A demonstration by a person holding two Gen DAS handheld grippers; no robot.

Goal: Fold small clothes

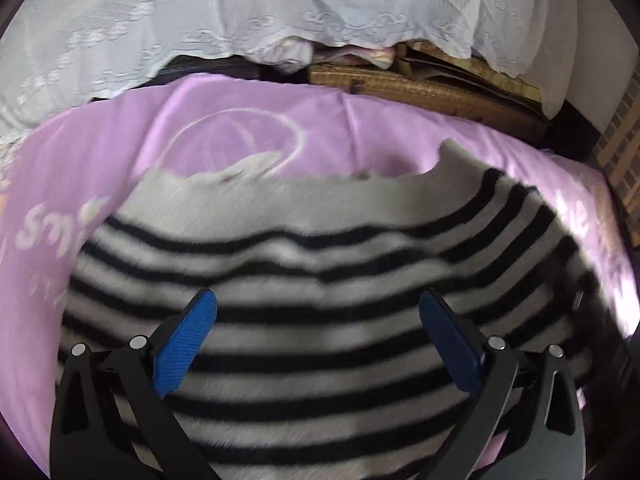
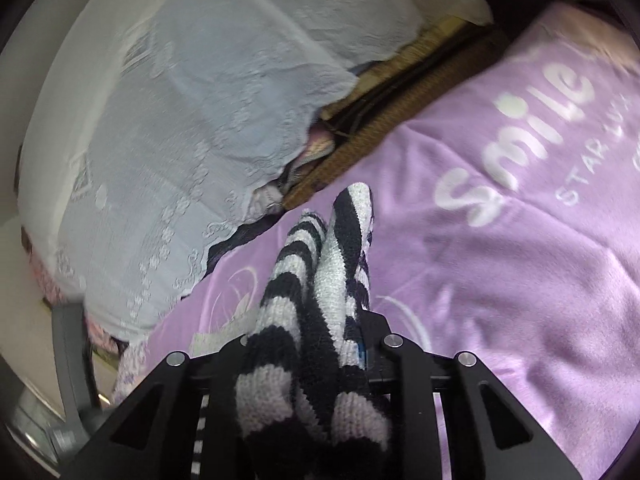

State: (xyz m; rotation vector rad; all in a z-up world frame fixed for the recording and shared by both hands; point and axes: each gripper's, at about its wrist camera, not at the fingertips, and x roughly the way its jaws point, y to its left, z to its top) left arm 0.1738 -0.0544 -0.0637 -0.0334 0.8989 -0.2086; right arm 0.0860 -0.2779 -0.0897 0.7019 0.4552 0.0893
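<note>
The left gripper (image 1: 318, 320) hangs with jaws wide apart above the striped sweater (image 1: 320, 264) on the purple blanket (image 1: 360, 128). The right gripper (image 2: 316, 344) clamps the sweater's folded knit, which sticks out toward 12 o'clock.

Two handheld grippers, seen from their own cameras: the left gripper (image 1: 318, 334) carries black angular finger arms with triangular cut-outs, round silver pivot pins at the joints, and ribbed bright-blue pads (image 1: 186, 346) on the inner faces of its fingers. The right gripper (image 2: 320, 356) shows the same matte black linkage, silver pins and cut-outs, with only a sliver of blue visible.
</note>
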